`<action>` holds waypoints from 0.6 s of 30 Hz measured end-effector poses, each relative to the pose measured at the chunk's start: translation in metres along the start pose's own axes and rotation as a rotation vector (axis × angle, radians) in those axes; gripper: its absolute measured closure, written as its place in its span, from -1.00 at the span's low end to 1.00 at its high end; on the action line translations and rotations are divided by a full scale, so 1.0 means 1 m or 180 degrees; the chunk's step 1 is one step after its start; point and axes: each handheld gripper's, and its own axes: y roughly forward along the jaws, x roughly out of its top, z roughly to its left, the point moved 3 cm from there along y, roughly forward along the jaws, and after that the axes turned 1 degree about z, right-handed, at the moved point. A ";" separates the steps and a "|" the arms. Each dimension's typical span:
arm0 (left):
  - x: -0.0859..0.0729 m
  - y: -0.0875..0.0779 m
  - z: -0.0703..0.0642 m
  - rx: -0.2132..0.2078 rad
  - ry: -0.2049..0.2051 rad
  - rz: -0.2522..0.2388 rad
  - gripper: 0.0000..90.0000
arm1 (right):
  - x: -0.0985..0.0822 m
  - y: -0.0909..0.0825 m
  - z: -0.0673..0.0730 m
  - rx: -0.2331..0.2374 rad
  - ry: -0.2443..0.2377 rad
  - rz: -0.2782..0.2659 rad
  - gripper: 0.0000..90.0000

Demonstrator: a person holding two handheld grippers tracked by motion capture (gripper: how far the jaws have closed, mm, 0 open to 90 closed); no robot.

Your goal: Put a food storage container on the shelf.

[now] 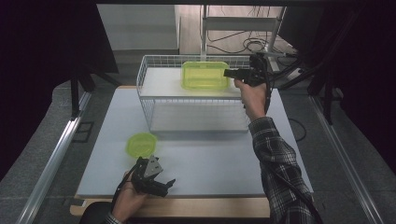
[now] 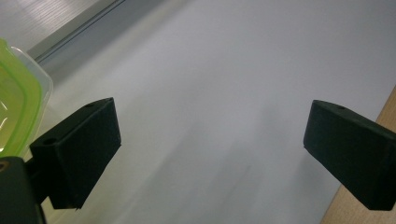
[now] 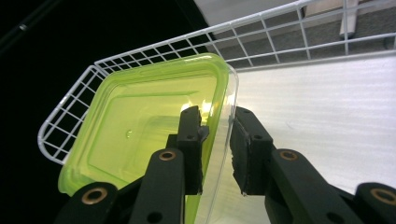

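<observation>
A lime-green rectangular container (image 1: 204, 74) (image 3: 140, 126) sits in the white wire basket (image 1: 145, 77) (image 3: 280, 28) at the back of the table. My right gripper (image 1: 229, 73) (image 3: 217, 116) straddles the container's right wall, one jaw inside and one outside. A small gap shows beside the wall, so the pads do not press on it. A round-cornered green lid (image 1: 141, 144) (image 2: 14, 107) lies on the white table (image 1: 215, 158). My left gripper (image 1: 169, 185) (image 2: 210, 135) hovers near the front edge, just in front of the lid, open with nothing between its jaws.
The basket has tall wire sides and a white floor, with free room to the right of the container. Dark curtains flank the table. Metal rails run along both sides, and cables and a stand lie beyond the basket.
</observation>
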 end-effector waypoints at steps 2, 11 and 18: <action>0.000 0.000 0.000 0.0002 0.0005 0.0004 -0.92 | 0.001 0.001 0.000 -0.0043 -0.0045 0.0013 0.63; 0.000 0.000 0.000 0.0005 0.0016 0.0012 -0.92 | 0.001 0.007 -0.002 -0.0116 -0.0086 0.0042 0.54; 0.000 0.000 -0.001 0.0005 0.0020 0.0014 -0.92 | 0.001 0.009 -0.002 -0.0233 -0.0139 0.0020 0.40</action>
